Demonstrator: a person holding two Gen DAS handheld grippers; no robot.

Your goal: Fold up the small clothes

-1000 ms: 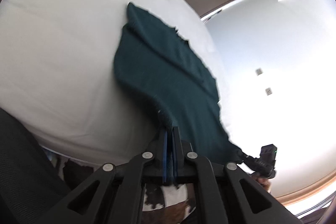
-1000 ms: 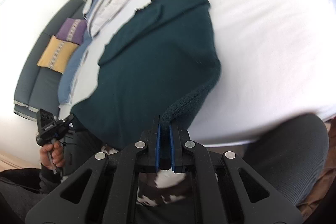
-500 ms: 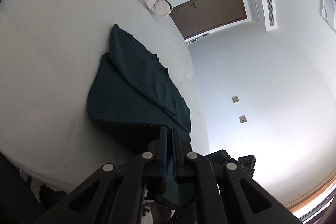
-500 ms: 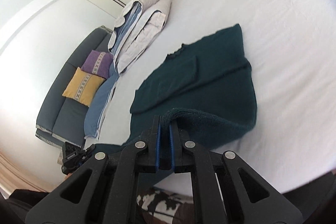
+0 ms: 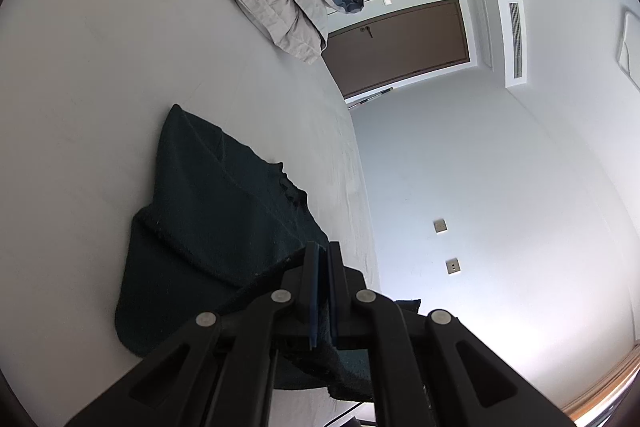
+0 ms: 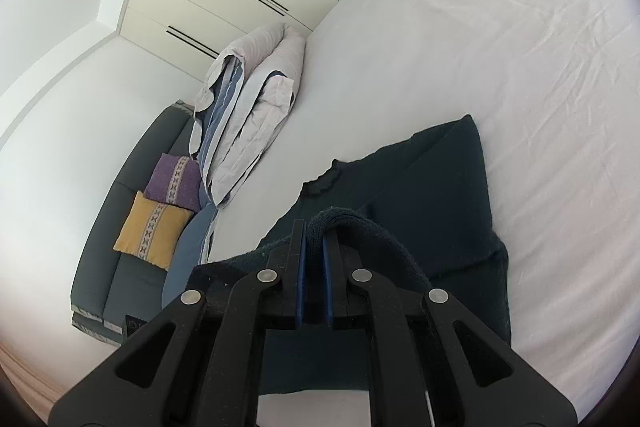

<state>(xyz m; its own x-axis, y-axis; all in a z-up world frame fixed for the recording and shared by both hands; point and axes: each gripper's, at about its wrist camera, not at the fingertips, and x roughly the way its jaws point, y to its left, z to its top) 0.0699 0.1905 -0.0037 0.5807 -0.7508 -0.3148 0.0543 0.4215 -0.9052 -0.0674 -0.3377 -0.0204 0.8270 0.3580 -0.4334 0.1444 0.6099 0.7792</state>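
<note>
Dark-green sweater (image 6: 432, 195) lies on the bed (image 6: 520, 47), its near hem pinched in both the left gripper (image 5: 323, 267) and right gripper (image 6: 314, 247); carry both corners level to the collar.

I count one dark green garment (image 6: 436, 187) on the bed, and one bed (image 6: 500, 47) under it, covered by one white sheet. I have two grippers: my left gripper (image 5: 323, 255) and my right gripper (image 6: 314, 231), each with two fingers, so four fingers in all. At the far side of the bed lies one folded duvet (image 6: 256, 95). On the one grey sofa (image 6: 132, 279) I count two cushions: one purple cushion (image 6: 174, 182) and one yellow cushion (image 6: 152, 229). There is one brown door (image 5: 400, 45). On the wall I see two switch plates (image 5: 440, 225), one above the other, and one long air vent (image 5: 516, 39).
</note>
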